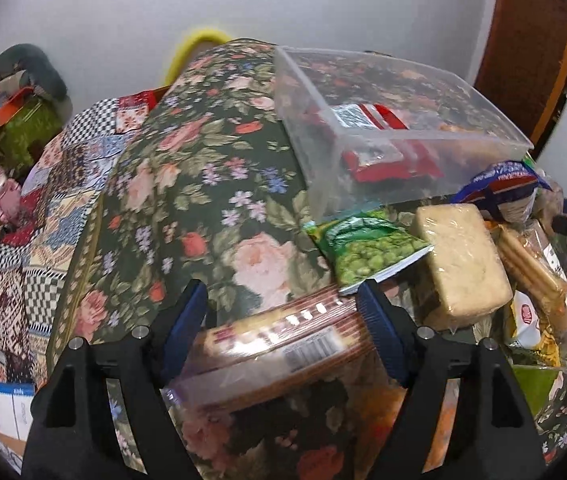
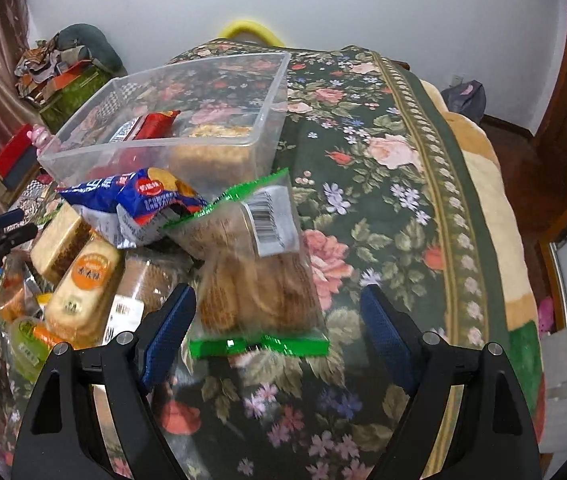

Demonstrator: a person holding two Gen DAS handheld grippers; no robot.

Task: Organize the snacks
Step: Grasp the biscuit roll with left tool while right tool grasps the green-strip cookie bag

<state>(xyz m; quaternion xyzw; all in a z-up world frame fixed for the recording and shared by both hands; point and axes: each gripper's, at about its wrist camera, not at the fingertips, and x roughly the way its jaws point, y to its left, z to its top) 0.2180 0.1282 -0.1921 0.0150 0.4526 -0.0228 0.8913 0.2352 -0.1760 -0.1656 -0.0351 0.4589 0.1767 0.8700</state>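
My left gripper [image 1: 283, 304] is shut on a long brown biscuit pack [image 1: 283, 344], held above the floral tablecloth. A clear plastic bin [image 1: 383, 132] with red snack packs stands ahead to the right; it also shows in the right wrist view [image 2: 187, 128]. My right gripper [image 2: 277, 312] is open, its fingers either side of the near end of a clear cookie bag with green ends [image 2: 255, 276] that lies on the table. A blue snack bag [image 2: 139, 204] lies just behind it.
A green pea bag [image 1: 367, 248], a wrapped pale block [image 1: 459, 260] and several other snack packs [image 2: 83, 284] are piled in front of the bin. The floral-clothed table [image 2: 383, 184] drops off at its right edge. Cluttered furniture stands at the far left.
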